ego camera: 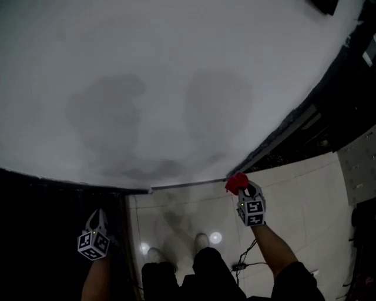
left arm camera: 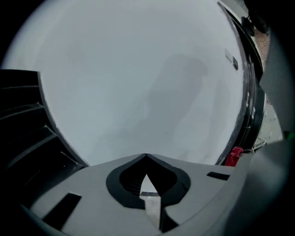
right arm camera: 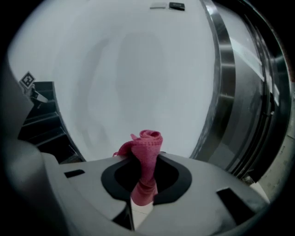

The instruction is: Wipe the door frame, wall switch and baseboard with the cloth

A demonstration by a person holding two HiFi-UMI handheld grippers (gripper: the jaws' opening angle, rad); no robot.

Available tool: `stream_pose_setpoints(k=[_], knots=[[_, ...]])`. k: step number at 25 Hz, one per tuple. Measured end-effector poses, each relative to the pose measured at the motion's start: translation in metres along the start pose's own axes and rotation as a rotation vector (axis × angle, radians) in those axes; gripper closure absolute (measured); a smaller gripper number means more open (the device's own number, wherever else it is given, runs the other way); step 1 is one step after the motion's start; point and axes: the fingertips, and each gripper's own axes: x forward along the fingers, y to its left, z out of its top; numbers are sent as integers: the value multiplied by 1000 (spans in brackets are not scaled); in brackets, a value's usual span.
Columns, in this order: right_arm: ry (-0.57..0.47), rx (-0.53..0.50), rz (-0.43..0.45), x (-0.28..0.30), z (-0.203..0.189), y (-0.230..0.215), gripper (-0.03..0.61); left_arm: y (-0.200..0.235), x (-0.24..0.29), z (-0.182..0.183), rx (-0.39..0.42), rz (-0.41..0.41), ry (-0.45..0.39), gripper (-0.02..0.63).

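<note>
Wall [ego camera: 176,70]: white, and it fills most of the head view. There are no streaks, damp patches or dirt, so nothing shows which parts have been wiped.

Door frame [right arm camera: 223,92]: a dark metal upright to the right of the wall. Its surface gives no sign of having been cleaned or not.

Floor [ego camera: 294,194]: pale tile, with the person standing close to the wall.

Baseboard [ego camera: 188,184]: a thin grey strip at the wall's foot that meets the frame at the corner.

Switch [right arm camera: 159,5]: small plates high on the wall, well apart from both tools. This is likely the switch, and it is not being attended to now.

Cloth [right arm camera: 146,152]: red, bunched and pinched upright in the right tool [ego camera: 242,191]. It is at the low corner where the frame meets the baseboard, but contact cannot be confirmed.

Left tool [left arm camera: 146,159]: clenched on nothing and held low, away from the work.

Judgement: work is at the frame's foot or the baseboard's end. No item can be certified complete.
</note>
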Motion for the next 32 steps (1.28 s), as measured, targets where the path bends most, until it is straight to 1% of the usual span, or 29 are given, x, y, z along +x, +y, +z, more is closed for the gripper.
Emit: stream_pose_setpoints(k=[2,4,7,10,12,14,16,19,21,23,24,26,28,32], knots=[[-45,1,45,-22,56,1,528,-37,-19,50,34,-40,-37,620],[-125,-4,87,-35,116,-3,528,-74,-29,97,73,-91,-82,620],[-213,-4,150,-84,180,-3,528,-117,-69,148,95,-179,-99,620],[-331,16,155,-134,239,-17,528,-138,-107,200,82,-196,-178,620],[-394,32,151,-162,264,-29,528,-144,-131,222,62,-187,-230,620],[-436,56,176,-182,275,-33,528,-142,-151,227,27,-174,-251,620],[-463,78,200,-196,276,-33,528,-137,-171,221,-9,-155,-274,620],[-482,98,206,-211,271,-41,528,-133,-199,212,-30,-117,-347,620],[-496,160,208,-211,271,-51,528,-132,-204,205,-28,-91,-366,620],[-508,250,199,-207,273,-62,528,-132,-201,199,-14,-74,-361,620],[-521,285,187,-207,275,-67,528,-135,-200,201,-18,-80,-371,620],[-556,319,159,-212,283,-75,528,-142,-198,212,-45,-110,-422,620],[-586,327,138,-216,292,-78,529,-147,-194,224,-44,-124,-461,620],[-620,308,119,-231,300,-67,529,-149,-195,238,-42,-151,-478,620]])
